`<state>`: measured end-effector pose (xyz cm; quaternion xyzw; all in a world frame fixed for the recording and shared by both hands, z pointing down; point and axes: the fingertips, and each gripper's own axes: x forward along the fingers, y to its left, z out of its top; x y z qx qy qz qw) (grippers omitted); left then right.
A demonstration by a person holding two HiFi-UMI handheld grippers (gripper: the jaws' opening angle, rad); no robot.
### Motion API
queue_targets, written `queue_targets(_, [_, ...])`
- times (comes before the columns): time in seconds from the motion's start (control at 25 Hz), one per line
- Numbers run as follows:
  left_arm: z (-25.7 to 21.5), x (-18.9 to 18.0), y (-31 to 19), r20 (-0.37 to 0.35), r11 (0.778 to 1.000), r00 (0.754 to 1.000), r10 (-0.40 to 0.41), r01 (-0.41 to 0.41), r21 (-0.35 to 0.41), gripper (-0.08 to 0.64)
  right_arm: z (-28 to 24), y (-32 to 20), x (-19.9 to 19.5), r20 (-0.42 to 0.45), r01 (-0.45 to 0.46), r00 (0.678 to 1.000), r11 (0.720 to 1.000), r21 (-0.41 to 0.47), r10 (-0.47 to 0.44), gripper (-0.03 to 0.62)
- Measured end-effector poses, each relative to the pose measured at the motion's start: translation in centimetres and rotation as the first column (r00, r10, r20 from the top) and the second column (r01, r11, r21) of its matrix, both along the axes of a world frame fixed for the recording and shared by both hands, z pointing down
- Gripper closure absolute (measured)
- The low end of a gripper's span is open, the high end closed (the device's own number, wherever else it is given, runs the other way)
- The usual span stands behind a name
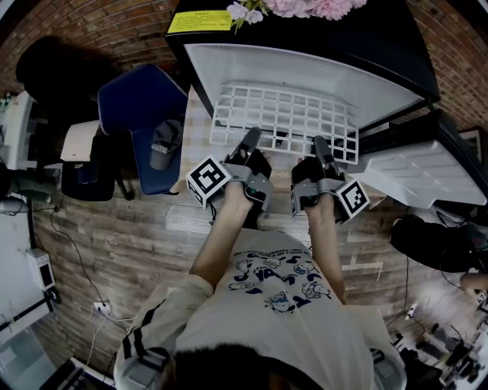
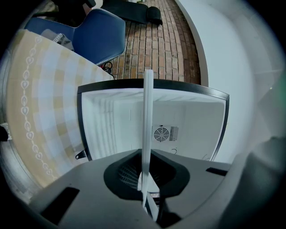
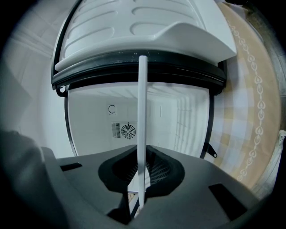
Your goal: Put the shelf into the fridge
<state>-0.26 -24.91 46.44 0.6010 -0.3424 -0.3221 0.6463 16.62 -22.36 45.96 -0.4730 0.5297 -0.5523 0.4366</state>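
A white wire grid shelf (image 1: 286, 120) is held level in front of the open black mini fridge (image 1: 305, 70), its far edge at the white opening. My left gripper (image 1: 248, 143) is shut on the shelf's near edge at the left, and my right gripper (image 1: 320, 149) is shut on it at the right. In the left gripper view the shelf (image 2: 148, 116) shows edge-on as a white bar between the jaws of the left gripper (image 2: 145, 190), with the fridge's inside (image 2: 187, 120) behind. The right gripper view shows the same shelf (image 3: 142, 120), the right gripper (image 3: 139, 197) and the fridge's open door (image 3: 143, 31).
The fridge door (image 1: 419, 174) hangs open at the right. A blue chair (image 1: 141, 107) with a cap (image 1: 165, 145) stands left of the fridge, and a dark bag (image 1: 85, 181) lies beside it. A checked cloth (image 2: 40, 103) runs along the fridge's side. Flowers (image 1: 297, 7) sit on top.
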Motion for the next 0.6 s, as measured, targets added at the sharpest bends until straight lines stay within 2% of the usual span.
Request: queue_targets(0.6, [0.05, 0.0, -0.42, -0.019, 1.0, 1.0, -0.018, 0.018, -0.013, 0.523, -0.04, -0.51, 0.1, -0.015, -0.002, 1.0, 1.0, 0.0, 0.002, 0.543])
